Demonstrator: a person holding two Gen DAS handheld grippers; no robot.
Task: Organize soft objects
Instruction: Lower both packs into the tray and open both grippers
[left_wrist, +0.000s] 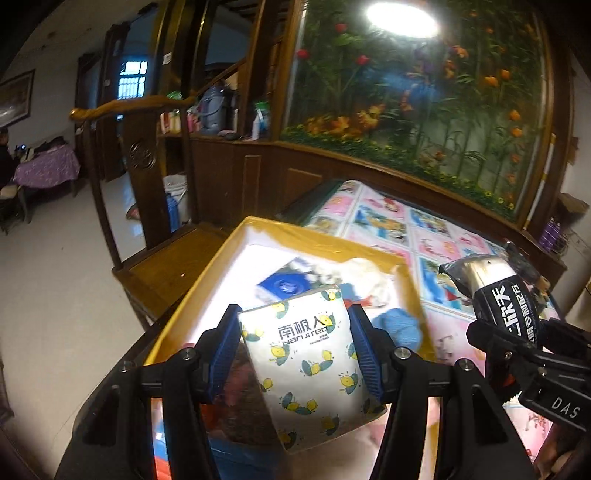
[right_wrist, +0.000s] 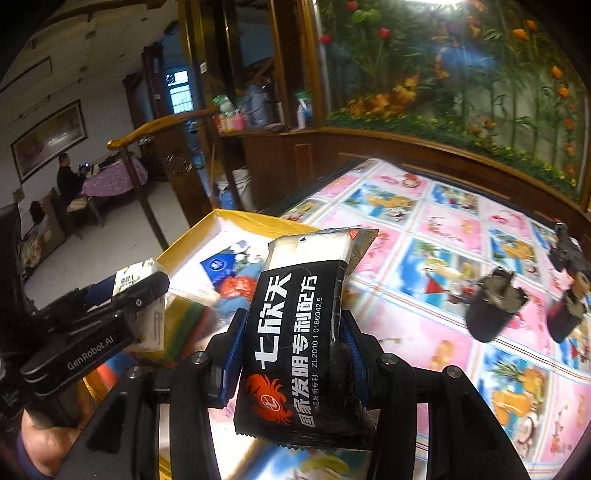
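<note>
Left jaws clamp tissue pack (left_wrist: 306, 354), right jaws black packet (right_wrist: 295, 343); only right view shows 2 shoes (right_wrist: 491, 310).

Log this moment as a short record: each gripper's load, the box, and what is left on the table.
left gripper: shut on white tissue pack, above the box
right gripper: shut on black packet
yellow box: open, holds a blue-and-white pack and other soft items
table: cartoon-print cover; two dark items lie to the right
</note>
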